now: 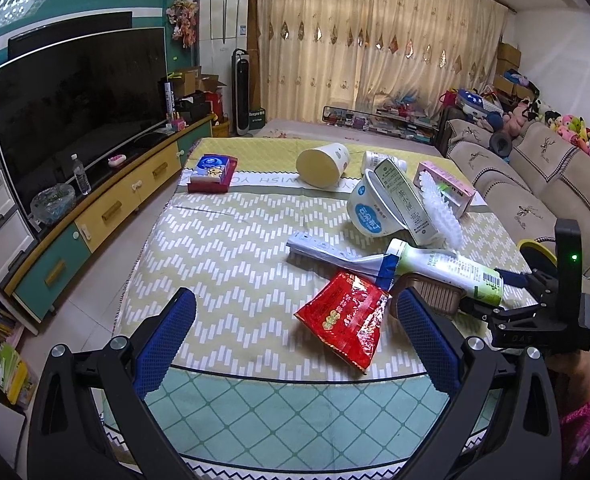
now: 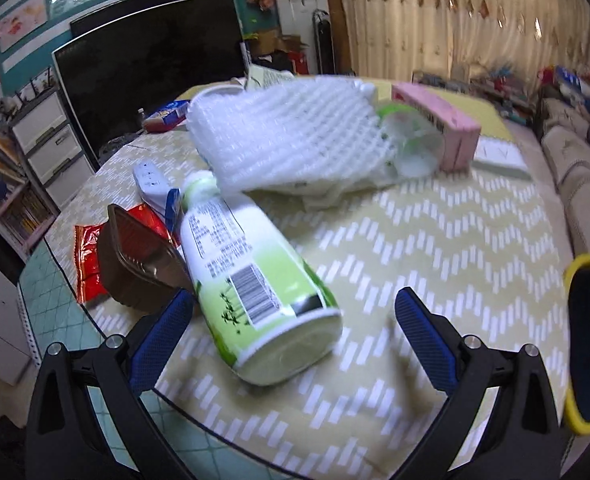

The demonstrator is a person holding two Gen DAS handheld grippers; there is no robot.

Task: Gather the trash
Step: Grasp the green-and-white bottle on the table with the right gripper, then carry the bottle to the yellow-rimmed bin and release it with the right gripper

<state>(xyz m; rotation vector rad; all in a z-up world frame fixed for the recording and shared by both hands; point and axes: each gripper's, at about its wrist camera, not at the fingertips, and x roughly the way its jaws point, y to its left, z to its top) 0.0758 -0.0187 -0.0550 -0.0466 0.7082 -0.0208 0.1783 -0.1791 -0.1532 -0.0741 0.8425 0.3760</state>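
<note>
Trash lies on a table with a yellow-green cloth point(image 1: 231, 248). A red snack wrapper point(image 1: 347, 320) lies just ahead of my open, empty left gripper point(image 1: 295, 336). A green-and-white bottle point(image 2: 255, 280) lies on its side between the open fingers of my right gripper point(image 2: 295, 320), its base toward me; it also shows in the left wrist view point(image 1: 451, 270). A brown plastic tray point(image 2: 139, 264) sits left of it. White foam netting point(image 2: 287, 140), a pink box point(image 2: 439, 120), a white bowl point(image 1: 371, 208), a carton point(image 1: 407, 200) and a tipped cream cup point(image 1: 323, 164) lie farther back.
A tissue box point(image 1: 211, 174) sits at the table's far left. A TV point(image 1: 75, 108) on a low cabinet stands to the left, a beige sofa point(image 1: 535, 184) to the right. A yellow-rimmed black disc point(image 2: 589, 344) is at the right edge. A white remote point(image 1: 319, 248) lies mid-table.
</note>
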